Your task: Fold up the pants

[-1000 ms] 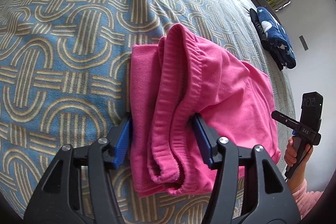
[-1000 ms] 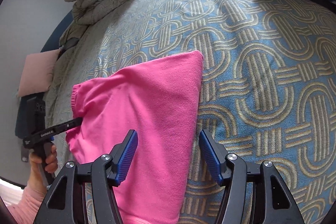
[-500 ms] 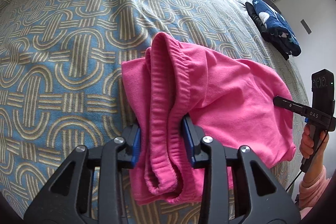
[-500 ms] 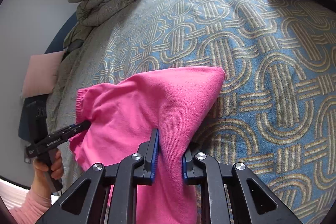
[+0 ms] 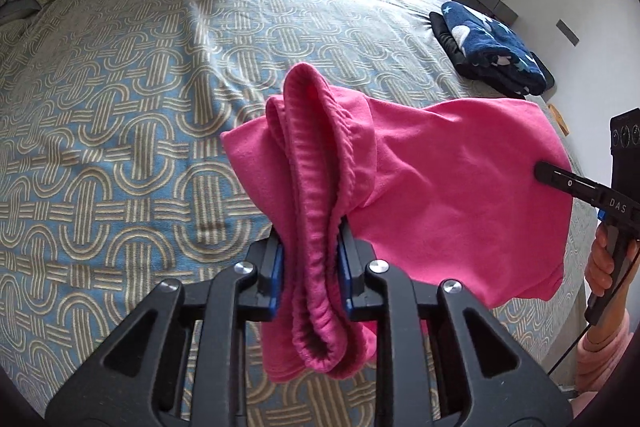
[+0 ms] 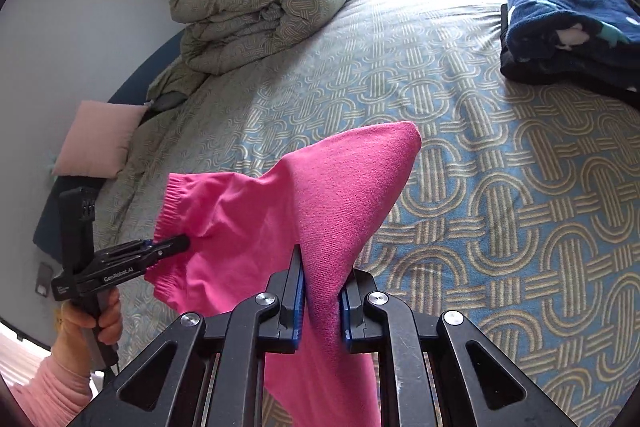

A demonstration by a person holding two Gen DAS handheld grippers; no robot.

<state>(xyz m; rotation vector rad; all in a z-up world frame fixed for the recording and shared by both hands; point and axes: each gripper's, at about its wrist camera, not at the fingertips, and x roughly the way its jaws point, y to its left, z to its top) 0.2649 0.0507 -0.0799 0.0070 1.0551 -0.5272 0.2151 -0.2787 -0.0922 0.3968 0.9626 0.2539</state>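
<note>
Two grippers, both clamped on the pants. My left gripper [image 5: 310, 267] has its blue pads squeezed on the bunched, ribbed waistband end, which stands up between the fingers and curls over below them. My right gripper [image 6: 320, 303] is pinched on the opposite end, a smooth folded corner that rises to a point above the jaws.

The pants [image 5: 440, 183] hang between the two, off the bed [image 5: 120, 131], their long axis running from one gripper straight across to the other, so each grip sits at one end of it. Neither hand is nearer the cloth; both already have it. I judge the coming move turns on this span: the cloth sags in the middle, so bringing one end over the other, or lowering flat, needs both ends kept level.

Readable writing: "DAS" on the right gripper's body as seen from the left camera, and "GenRobot.AI" on the left gripper's side as seen from the right camera.

Beyond the pants, far across the bed, lies a rolled duvet [image 6: 260, 11]; to the right of the pants sits a folded navy blanket [image 5: 496, 55].
</note>
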